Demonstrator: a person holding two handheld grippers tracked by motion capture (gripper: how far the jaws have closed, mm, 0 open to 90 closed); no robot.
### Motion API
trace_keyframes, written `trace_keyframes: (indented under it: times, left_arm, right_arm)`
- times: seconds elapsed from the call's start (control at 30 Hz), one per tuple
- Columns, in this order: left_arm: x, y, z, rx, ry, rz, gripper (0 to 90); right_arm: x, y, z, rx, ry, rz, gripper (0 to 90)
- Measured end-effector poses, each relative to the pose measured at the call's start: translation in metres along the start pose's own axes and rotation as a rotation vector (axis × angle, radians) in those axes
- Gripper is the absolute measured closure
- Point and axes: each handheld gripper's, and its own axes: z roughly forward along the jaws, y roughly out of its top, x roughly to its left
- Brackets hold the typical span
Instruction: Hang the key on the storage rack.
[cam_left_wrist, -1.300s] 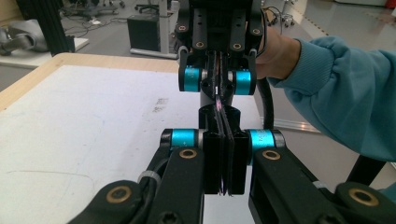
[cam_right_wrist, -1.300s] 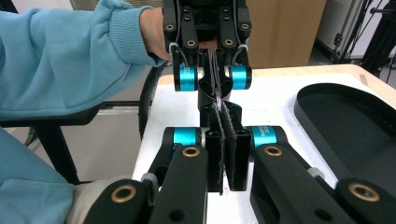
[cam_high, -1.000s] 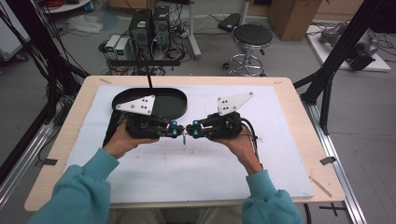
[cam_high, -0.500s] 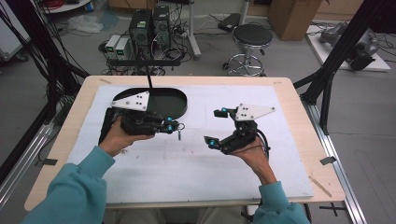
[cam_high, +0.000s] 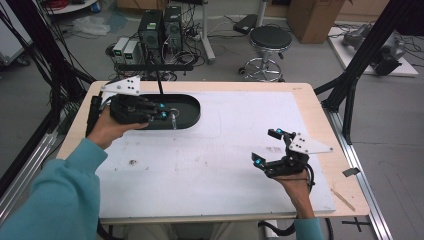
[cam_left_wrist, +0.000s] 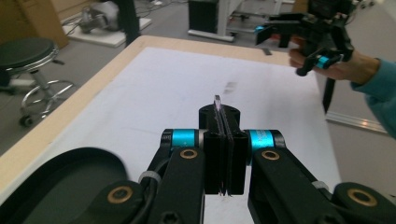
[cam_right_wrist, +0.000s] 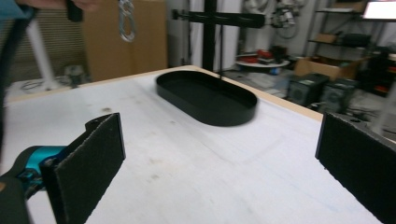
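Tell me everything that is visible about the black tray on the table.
The black tray is a long oval with rounded ends, a low upright wall and a flat floor. It looks like dark matte plastic or metal, though I cannot tell which. It lies flat on the white mat near the table's far left corner. It appears to hold nothing. The left gripper hangs over its near edge, shut on a small metal piece; whether they touch the tray is unclear.

Both tongs black-bodied: left tongs (cam_high: 167, 116), right tongs (cam_high: 265, 146). Teal anodised collars by the jaws, brass-coloured pivot bushings, hex screws in the links. Jaw pads flat, black, coarse-textured. White three-cornered plate (cam_high: 309, 144) with dark holes tops each. Black cable (cam_high: 306, 176) trails off. Sleeves (cam_high: 55, 200) teal.
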Motion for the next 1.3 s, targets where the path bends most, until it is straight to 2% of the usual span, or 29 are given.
trace_keyframes:
  times: [0.13,0.4,0.6,0.7,0.77,0.9,1.03,1.17,1.3]
  left_arm:
    - [0.013,0.006,-0.008,0.037,0.052,-0.005,88.3]
    - [0.036,0.017,-0.014,0.119,0.133,-0.003,88.3]
    - [0.052,0.022,-0.016,0.171,0.164,-0.006,88.3]
    - [0.063,0.022,-0.017,0.222,0.185,-0.002,88.3]
    - [0.069,0.024,-0.018,0.224,0.196,-0.009,88.3]
    - [0.077,0.029,-0.02,0.247,0.213,-0.011,88.3]
    - [0.086,0.033,-0.02,0.281,0.225,0.0,88.2]
    - [0.095,0.033,-0.021,0.297,0.249,-0.014,88.3]
    - [0.104,0.031,-0.023,0.313,0.266,-0.025,88.3]
  right_arm:
    - [-0.007,-0.015,-0.013,-0.015,-0.038,0.037,0.7]
    - [-0.012,-0.035,-0.02,0.002,-0.056,0.057,0.7]
    - [-0.013,-0.043,-0.023,-0.034,-0.072,0.055,0.7]
    - [-0.014,-0.045,-0.024,-0.058,-0.09,0.064,0.7]
    - [-0.014,-0.046,-0.025,-0.072,-0.102,0.053,0.7]
    - [-0.015,-0.052,-0.025,-0.102,-0.133,0.069,0.7]
    - [-0.016,-0.057,-0.023,-0.099,-0.148,0.069,0.7]
    - [-0.015,-0.061,-0.023,-0.108,-0.16,0.052,0.7]
    - [-0.015,-0.063,-0.025,-0.139,-0.174,0.045,0.7]
